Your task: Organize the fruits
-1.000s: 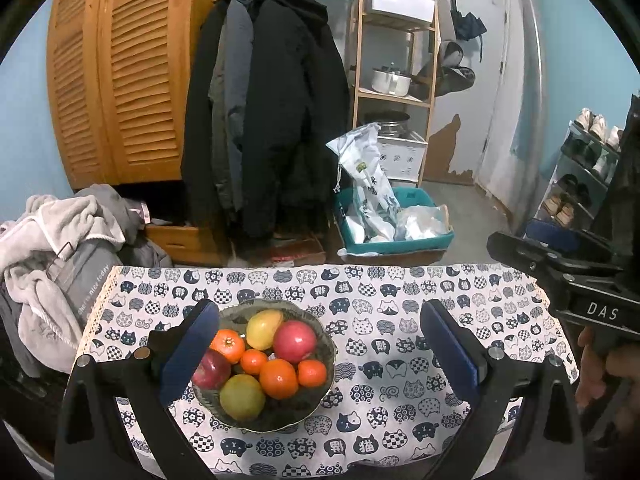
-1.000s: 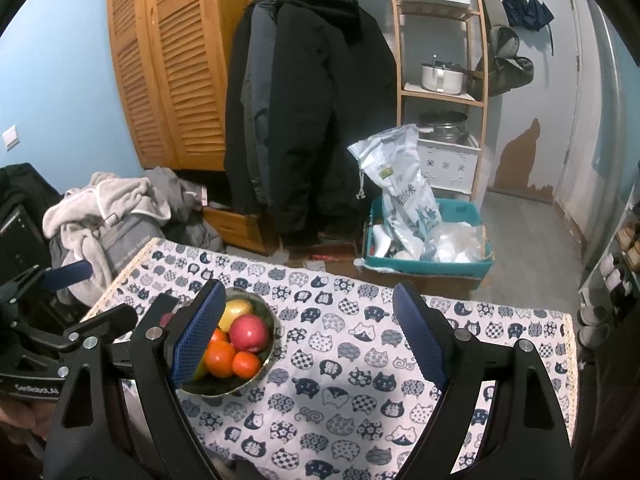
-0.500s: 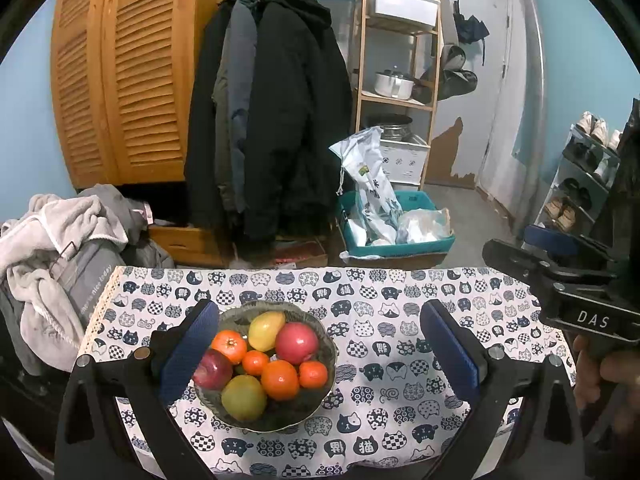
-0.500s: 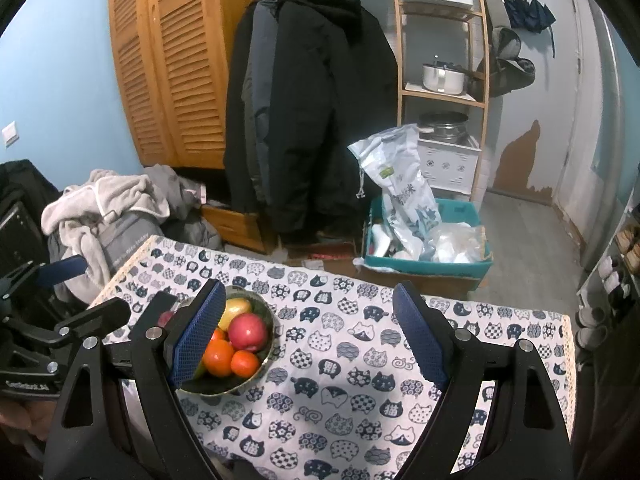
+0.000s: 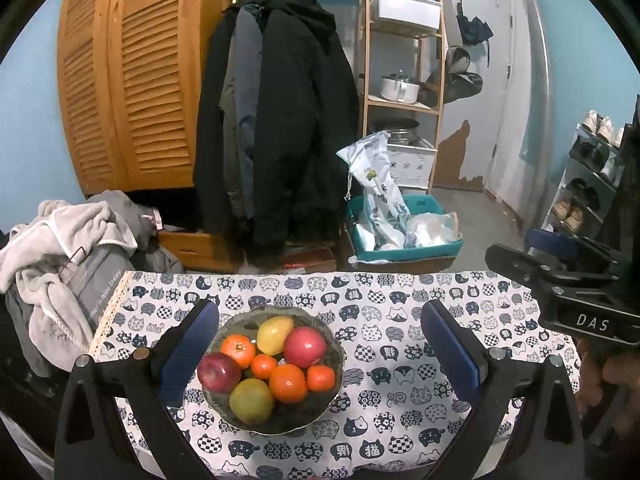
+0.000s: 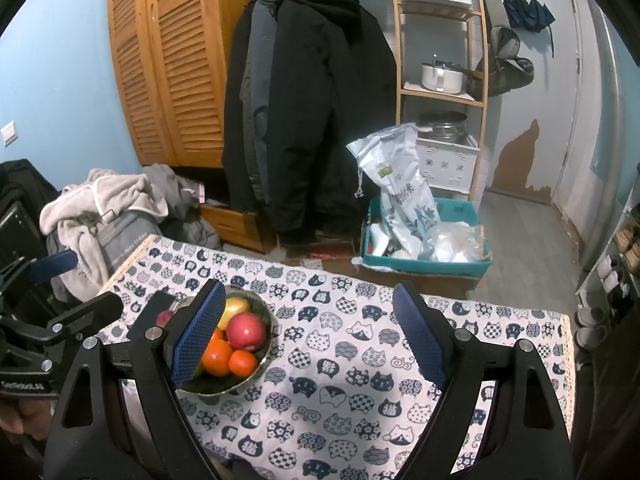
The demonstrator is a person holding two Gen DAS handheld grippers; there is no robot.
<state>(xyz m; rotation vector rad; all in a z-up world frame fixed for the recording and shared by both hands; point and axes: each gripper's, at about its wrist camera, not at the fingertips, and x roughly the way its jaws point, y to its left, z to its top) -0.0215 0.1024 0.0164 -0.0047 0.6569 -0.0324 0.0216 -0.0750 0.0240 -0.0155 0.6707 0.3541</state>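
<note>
**Both tools held wide open above the bench, fruit gathered in the bowl**

The left tool [image 5: 318, 354] is held with its blue pads spread wide and nothing gripped between them; the bowl [image 5: 332, 400] is framed in the gap below, nearer the left pad. The right tool [image 6: 308, 336] is likewise spread wide and empty, with bare patterned cloth seen between its pads and the bowl just beside its left pad. Each tool is caught at the edge of the other's view: the right tool's black body is seen at the right of the left wrist view, and the left tool's at the left of the right wrist view.

All the fruit is piled in the bowl, which is set on the left part of the bench [image 5: 400, 384], covered by a cat-print cloth. In it, a red apple [image 5: 305, 347], a darker red apple [image 5: 219, 372], a yellow mango [image 5: 274, 330], a green-yellow fruit [image 5: 251, 400] and several oranges [image 5: 287, 383] are seen touching one another.

Beyond the bench, a heap of clothes [image 5: 60, 248] is seen at the left, dark coats [image 5: 288, 128] are hung before a louvred wooden wardrobe [image 5: 132, 88], and a teal crate [image 5: 404, 248] of bags is placed on the floor by a wooden shelf [image 5: 404, 100].
</note>
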